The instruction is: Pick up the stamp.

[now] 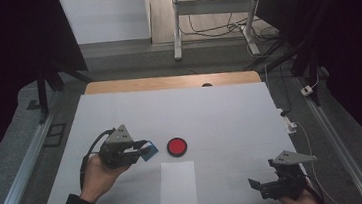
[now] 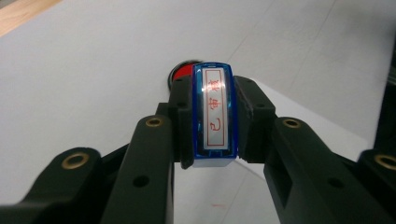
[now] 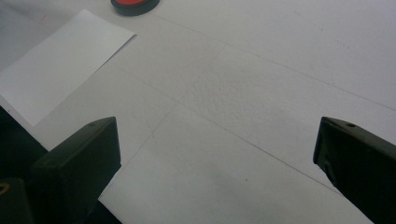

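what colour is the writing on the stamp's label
Red, on the blue rectangular stamp's silvery label; clearest in the left gripper view.

left gripper (image 2: 215, 121): centre frame, jaws clamped on blue stamp (image 2: 214, 116) | stamp: upright, white label with red characters facing camera | red ink pad (image 2: 183, 71): just behind stamp, upper centre, mostly hidden | white paper sheet (image 2: 313, 122): right of centre on table

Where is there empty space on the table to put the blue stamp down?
The far half of the white table, beyond the red ink pad, is bare; so is the stretch between the paper sheet and the right gripper. It is tighter around the pad and the left gripper.
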A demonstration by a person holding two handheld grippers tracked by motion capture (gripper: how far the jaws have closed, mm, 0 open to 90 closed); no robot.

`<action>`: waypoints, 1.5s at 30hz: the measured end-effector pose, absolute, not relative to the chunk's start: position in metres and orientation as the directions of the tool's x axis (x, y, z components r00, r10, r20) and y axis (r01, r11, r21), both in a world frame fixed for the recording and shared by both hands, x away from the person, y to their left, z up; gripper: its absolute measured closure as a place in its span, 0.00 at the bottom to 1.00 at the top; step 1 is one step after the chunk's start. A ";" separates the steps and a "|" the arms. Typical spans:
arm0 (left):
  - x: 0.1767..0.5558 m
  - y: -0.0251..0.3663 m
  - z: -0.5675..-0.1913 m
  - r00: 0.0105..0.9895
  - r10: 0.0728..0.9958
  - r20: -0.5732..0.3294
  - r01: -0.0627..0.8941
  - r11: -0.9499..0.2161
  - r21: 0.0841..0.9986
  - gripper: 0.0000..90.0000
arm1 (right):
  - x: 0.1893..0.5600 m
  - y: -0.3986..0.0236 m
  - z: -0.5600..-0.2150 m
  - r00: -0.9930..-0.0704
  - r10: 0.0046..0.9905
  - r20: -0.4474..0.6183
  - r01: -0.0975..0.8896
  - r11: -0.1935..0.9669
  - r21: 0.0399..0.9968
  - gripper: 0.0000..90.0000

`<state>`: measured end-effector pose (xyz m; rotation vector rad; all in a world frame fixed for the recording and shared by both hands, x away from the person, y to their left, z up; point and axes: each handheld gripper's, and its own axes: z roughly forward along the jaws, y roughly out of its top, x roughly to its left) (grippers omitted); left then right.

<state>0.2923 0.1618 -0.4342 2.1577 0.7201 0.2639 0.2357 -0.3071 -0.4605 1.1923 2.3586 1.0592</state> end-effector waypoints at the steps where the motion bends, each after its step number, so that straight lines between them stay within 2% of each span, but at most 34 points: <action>1: 0.292 0.160 -0.432 0.817 0.573 -0.062 0.405 -0.495 0.769 0.78 | 0.236 -0.307 -0.460 -0.613 0.787 0.065 0.571 0.386 0.724 0.01; 31: 0.286 0.115 -0.412 0.911 0.405 -0.081 0.300 -0.514 0.804 0.78 | 0.236 -0.308 -0.461 -0.614 0.786 0.072 0.573 0.381 0.725 0.01; 45: 0.282 0.110 -0.412 0.918 0.391 -0.070 0.285 -0.526 0.801 0.78 | 0.236 -0.309 -0.460 -0.614 0.787 0.066 0.570 0.384 0.726 0.01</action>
